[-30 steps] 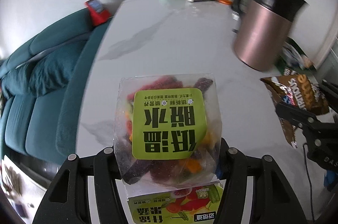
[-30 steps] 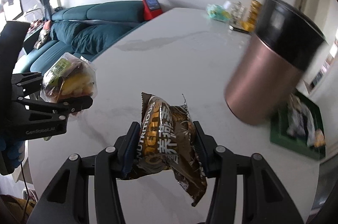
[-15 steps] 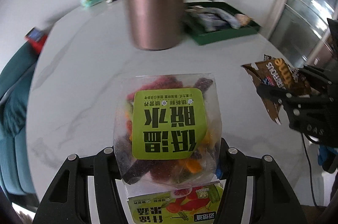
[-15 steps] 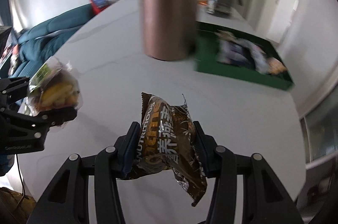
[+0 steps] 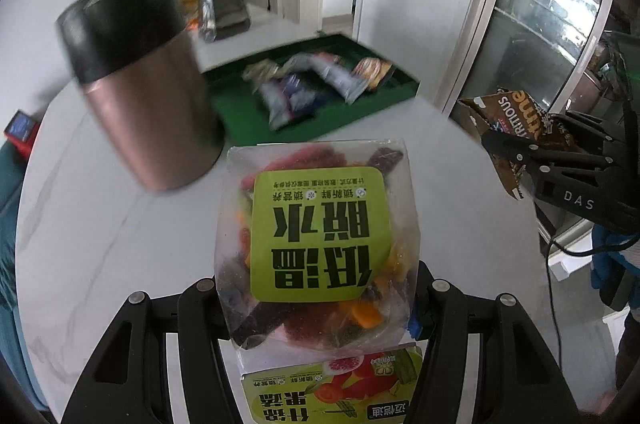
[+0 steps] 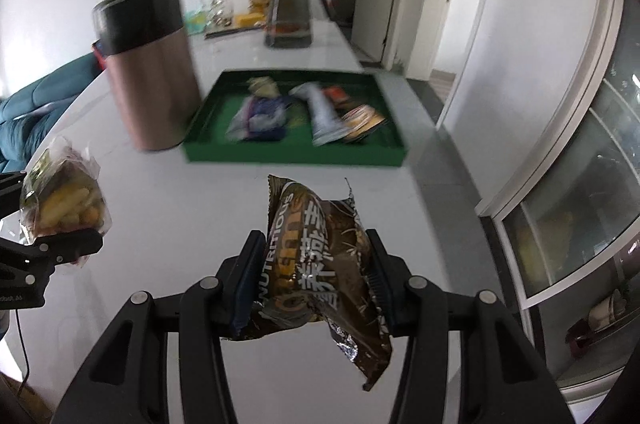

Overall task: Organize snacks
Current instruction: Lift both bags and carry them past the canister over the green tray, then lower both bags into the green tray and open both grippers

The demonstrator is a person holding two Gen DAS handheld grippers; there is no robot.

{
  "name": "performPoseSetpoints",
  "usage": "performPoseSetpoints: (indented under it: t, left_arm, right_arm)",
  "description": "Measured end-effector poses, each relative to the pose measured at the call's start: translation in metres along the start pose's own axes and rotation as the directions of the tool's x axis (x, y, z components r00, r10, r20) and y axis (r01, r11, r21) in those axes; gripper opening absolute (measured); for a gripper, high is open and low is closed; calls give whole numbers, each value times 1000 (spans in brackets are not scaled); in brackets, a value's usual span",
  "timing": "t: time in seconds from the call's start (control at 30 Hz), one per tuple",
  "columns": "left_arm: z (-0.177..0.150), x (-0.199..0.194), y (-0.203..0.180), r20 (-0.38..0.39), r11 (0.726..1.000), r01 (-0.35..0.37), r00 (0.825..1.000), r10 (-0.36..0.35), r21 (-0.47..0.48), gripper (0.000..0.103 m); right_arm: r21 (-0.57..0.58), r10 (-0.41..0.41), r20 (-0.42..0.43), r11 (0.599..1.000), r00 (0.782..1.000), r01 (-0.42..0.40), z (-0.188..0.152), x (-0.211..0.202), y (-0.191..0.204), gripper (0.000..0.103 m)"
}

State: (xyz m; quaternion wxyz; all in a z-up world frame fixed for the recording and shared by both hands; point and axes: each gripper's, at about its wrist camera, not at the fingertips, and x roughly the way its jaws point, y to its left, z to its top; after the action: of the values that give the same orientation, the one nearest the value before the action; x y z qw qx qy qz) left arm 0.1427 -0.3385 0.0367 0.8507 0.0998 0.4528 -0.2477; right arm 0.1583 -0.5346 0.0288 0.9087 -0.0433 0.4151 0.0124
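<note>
The left gripper (image 5: 316,300) has its two fingers clamped on the sides of a clear bag of dried fruit and vegetable crisps (image 5: 316,244), whose green label faces the camera; the bag stands up out of the grip above the white marble table (image 5: 120,244). The right gripper (image 6: 312,280) pinches a crumpled brown foil snack packet (image 6: 320,256) between its blue-padded fingers (image 6: 244,288), the packet's upper end rising ahead of the fingertips and a torn corner hanging below them. Each gripper shows at the edge of the other's view, well apart and both off the table. Beyond the fingertips of both, across bare tabletop, lies a green tray (image 6: 296,156) with several blurred snack packets (image 6: 260,116) inside it. Just to the left of the tray stands a copper-coloured cylindrical bin (image 6: 152,72) with a black top. Farther back on the table is a steel kettle (image 6: 290,8).
</note>
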Motion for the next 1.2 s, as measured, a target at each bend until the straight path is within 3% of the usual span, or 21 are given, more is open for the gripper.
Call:
performPoseSetpoints:
  t: [0.3,0.57,0.83,1.2]
  left_arm:
    - [77,14,-16,94,997,-73,993,76,-35,54]
    - [133,53,-11,121,985,-148,980,158,-87,54]
    - [158,122,-2,64,980,-155,984,163,-126,54]
    - [156,185,11,-14,968,-198,980,199,-152,54]
  right_arm:
    - [-14,34,94,999,995,-32,67,34,-42,35]
    - [-28,75,162,997,984,-71,124,76,-56,35]
    - [-53,91,145,995,985,-84,153,140,-61,35]
    - [-55,112,63,993,992,-109,161,225,-55,36]
